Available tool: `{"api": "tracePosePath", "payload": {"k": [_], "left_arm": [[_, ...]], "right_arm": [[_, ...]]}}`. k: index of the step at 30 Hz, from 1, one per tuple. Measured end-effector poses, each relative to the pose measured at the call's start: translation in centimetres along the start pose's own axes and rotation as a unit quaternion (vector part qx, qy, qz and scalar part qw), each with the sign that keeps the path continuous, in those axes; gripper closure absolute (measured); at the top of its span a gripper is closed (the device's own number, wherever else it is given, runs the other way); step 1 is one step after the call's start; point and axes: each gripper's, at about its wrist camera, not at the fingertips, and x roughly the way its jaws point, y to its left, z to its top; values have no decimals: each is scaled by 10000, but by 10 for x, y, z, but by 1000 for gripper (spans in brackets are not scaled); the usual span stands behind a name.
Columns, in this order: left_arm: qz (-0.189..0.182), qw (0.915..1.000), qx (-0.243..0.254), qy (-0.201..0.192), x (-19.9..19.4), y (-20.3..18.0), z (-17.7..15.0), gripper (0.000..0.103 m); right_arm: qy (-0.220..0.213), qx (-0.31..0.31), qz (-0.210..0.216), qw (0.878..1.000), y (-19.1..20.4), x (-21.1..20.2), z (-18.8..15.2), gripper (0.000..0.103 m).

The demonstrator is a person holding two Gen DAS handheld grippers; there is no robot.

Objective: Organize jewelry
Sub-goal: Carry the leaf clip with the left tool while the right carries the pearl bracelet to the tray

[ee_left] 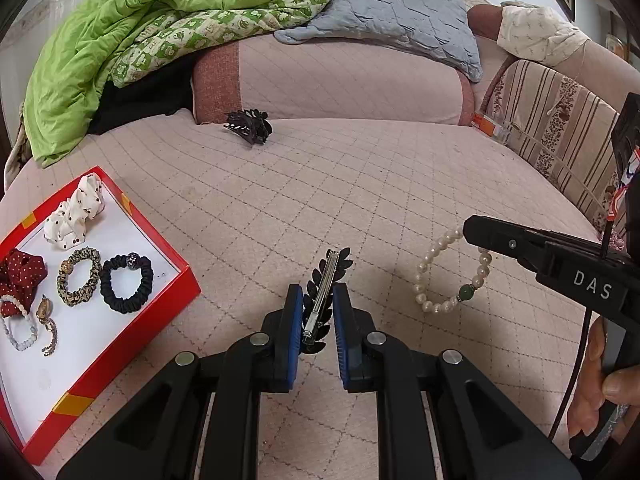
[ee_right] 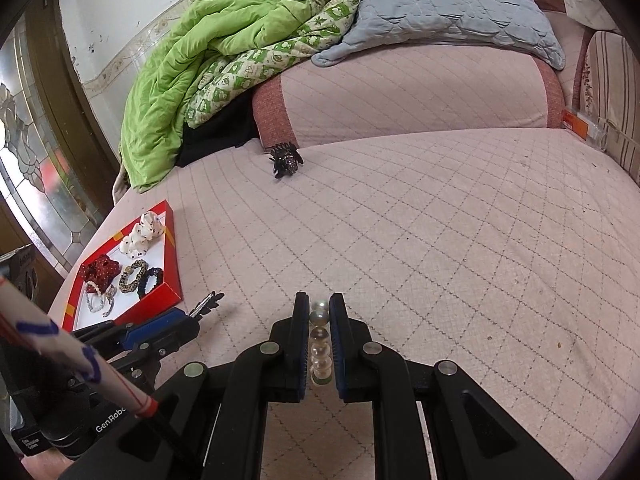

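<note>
In the left wrist view the left gripper (ee_left: 317, 300) clamps a black leaf hair clip (ee_left: 326, 294) between its blue pads, raised over the pink quilted bed (ee_left: 360, 184). The red box (ee_left: 120, 320) of scrunchies lies to its left, and a pearl bracelet (ee_left: 452, 276) hangs from the right gripper (ee_left: 476, 232).

In the right wrist view the right gripper (ee_right: 319, 320) is closed on the pearl bracelet (ee_right: 320, 344); a black claw clip (ee_right: 285, 160) lies near the bolster (ee_right: 400, 96)
</note>
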Motion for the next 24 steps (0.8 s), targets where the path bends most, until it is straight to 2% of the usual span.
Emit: {"api": "tracePosePath", "payload": {"k": [24], "left_arm": [[-47, 9999, -39, -147, -15, 1, -3, 88]], "right_arm": [[-90, -121, 89, 9998, 17, -14, -3, 92]]}}
